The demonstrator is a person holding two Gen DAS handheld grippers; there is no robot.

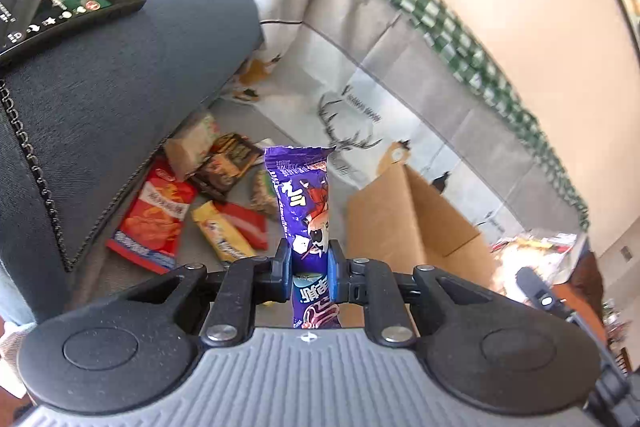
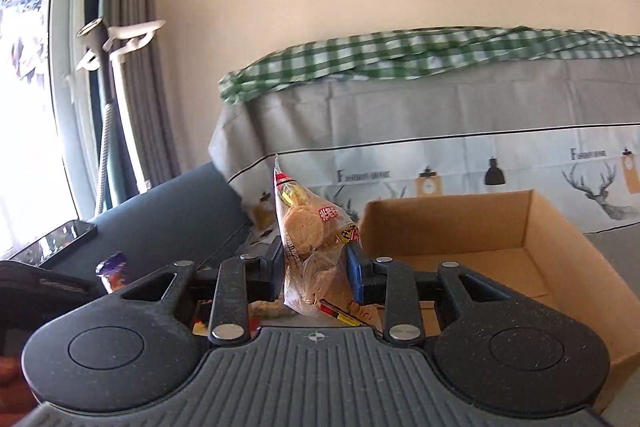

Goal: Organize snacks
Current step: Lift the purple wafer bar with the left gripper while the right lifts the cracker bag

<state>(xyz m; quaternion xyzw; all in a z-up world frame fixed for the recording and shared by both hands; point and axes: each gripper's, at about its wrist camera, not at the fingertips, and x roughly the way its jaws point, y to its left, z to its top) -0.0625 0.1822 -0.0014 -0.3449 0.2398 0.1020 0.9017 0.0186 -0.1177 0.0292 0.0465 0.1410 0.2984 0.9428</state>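
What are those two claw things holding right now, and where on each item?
The left gripper pinches a purple snack packet around its lower middle. The right gripper clamps a clear bag of round biscuits across its lower half.

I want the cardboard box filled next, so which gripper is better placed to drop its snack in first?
Probably the right gripper. Its cookie bag sits just beside the cardboard box. The left gripper, holding the purple snack, faces the leftover pile.

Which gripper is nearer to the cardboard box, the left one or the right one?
Right. The right gripper, shut on the cookie bag, hangs at the near wall of the cardboard box. The left gripper, shut on the purple snack, is beside the box, farther off.
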